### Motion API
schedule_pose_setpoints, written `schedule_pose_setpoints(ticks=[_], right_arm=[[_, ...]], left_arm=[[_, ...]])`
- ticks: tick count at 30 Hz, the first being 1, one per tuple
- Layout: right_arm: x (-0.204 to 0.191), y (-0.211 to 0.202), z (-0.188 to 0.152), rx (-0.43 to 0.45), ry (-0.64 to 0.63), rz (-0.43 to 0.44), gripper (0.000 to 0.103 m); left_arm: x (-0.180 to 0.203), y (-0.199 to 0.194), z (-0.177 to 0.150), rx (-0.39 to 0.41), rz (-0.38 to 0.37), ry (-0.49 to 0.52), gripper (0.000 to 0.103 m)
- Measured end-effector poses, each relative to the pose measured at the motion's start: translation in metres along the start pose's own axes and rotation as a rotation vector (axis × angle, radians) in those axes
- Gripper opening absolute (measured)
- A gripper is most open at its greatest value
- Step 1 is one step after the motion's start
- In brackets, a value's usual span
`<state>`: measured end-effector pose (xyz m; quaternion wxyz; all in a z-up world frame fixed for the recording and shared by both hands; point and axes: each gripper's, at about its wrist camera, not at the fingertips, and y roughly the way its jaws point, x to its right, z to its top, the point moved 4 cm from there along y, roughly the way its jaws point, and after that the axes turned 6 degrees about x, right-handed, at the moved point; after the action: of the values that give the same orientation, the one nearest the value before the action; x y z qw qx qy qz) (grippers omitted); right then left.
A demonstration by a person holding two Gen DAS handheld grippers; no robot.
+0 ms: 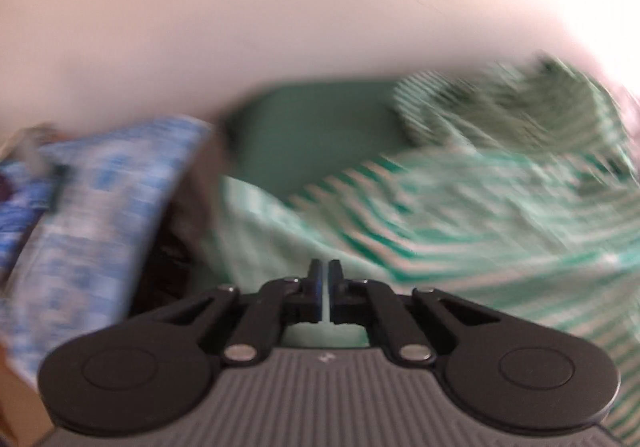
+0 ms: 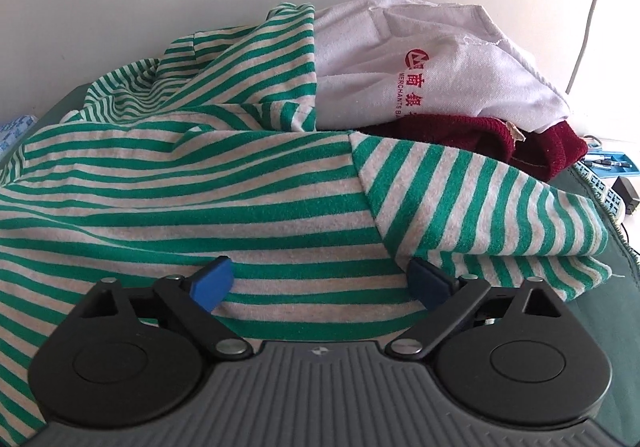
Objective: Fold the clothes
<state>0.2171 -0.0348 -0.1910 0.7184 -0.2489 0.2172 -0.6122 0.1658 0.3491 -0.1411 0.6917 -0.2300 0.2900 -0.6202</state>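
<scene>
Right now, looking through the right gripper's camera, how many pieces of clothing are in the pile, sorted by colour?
Green and beige striped garment: 1
White garment with red print: 1
Dark red knit garment: 1
Total: 3

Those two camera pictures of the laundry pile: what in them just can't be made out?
- Left wrist view: motion blur smears the blue patterned cloth; its kind is unreadable.
- Left wrist view: whether the shut left hand-held gripper pinches any fabric.
- Right wrist view: the red print on the white cloth runs under a fold.
- Right wrist view: the maroon garment is mostly buried.
- Right wrist view: the striped shirt hides the shirt's own far side.
</scene>
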Motion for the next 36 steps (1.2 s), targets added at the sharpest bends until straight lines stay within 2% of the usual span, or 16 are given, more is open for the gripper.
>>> schedule_pose_setpoints(ticks=[2, 3, 7, 9, 13, 15, 16, 17, 18, 21, 26, 30, 33, 34, 35, 36], right_arm=[[0.012, -0.007, 0.005, -0.016, 0.017, 0.000, 0.044], [0.027, -0.012, 0.008, -0.008, 0.065, -0.023, 0.038], [0.105, -0.032, 0.013, 0.054, 0.269, -0.203, 0.067], [0.137, -0.027, 0.012, 0.052, 0.311, -0.274, 0.070], [0.177, 0.003, 0.010, -0.008, 0.326, -0.307, 0.086], [0.179, 0.009, 0.011, 0.008, 0.300, -0.284, 0.086], [0.177, 0.010, 0.014, 0.010, 0.285, -0.259, 0.068], [0.174, 0.010, 0.018, 0.010, 0.274, -0.221, 0.026], [0.173, 0.005, 0.025, 0.018, 0.290, -0.191, 0.007], [0.178, -0.016, 0.039, 0.077, 0.280, -0.264, 0.013], [0.179, -0.034, 0.017, 0.012, 0.296, -0.221, 0.061], [0.150, -0.030, -0.010, -0.056, 0.297, -0.166, 0.061], [0.136, -0.024, -0.013, -0.004, 0.285, -0.209, 0.059], [0.133, -0.022, -0.012, 0.008, 0.265, -0.229, 0.045], [0.132, -0.018, -0.010, 0.016, 0.238, -0.250, 0.015], [0.131, -0.017, -0.009, 0.019, 0.213, -0.264, 0.004]], left_arm=[[0.016, 0.012, -0.014, -0.043, 0.047, 0.072, 0.001], [0.015, 0.016, -0.021, -0.061, 0.062, 0.089, 0.001], [-0.002, 0.007, -0.036, -0.068, 0.148, 0.185, 0.010], [-0.006, 0.002, -0.038, -0.086, 0.160, 0.213, 0.011], [0.009, -0.020, -0.029, -0.031, 0.133, 0.267, 0.014], [0.024, -0.031, -0.023, 0.004, 0.102, 0.288, 0.033], [0.030, -0.033, -0.022, 0.008, 0.090, 0.291, 0.037], [0.035, -0.034, -0.020, 0.011, 0.080, 0.294, 0.038], [0.038, -0.037, -0.020, 0.014, 0.071, 0.291, 0.038], [0.037, -0.044, -0.022, 0.014, 0.041, 0.253, 0.038], [0.031, -0.060, -0.041, -0.019, 0.018, 0.216, 0.044], [0.029, -0.075, -0.062, -0.056, -0.026, 0.195, 0.045], [0.030, -0.081, -0.077, -0.087, -0.037, 0.194, 0.046], [0.030, -0.083, -0.081, -0.090, -0.036, 0.195, 0.047], [0.031, -0.085, -0.083, -0.094, -0.039, 0.196, 0.047], [0.031, -0.089, -0.086, -0.094, -0.050, 0.198, 0.047]])
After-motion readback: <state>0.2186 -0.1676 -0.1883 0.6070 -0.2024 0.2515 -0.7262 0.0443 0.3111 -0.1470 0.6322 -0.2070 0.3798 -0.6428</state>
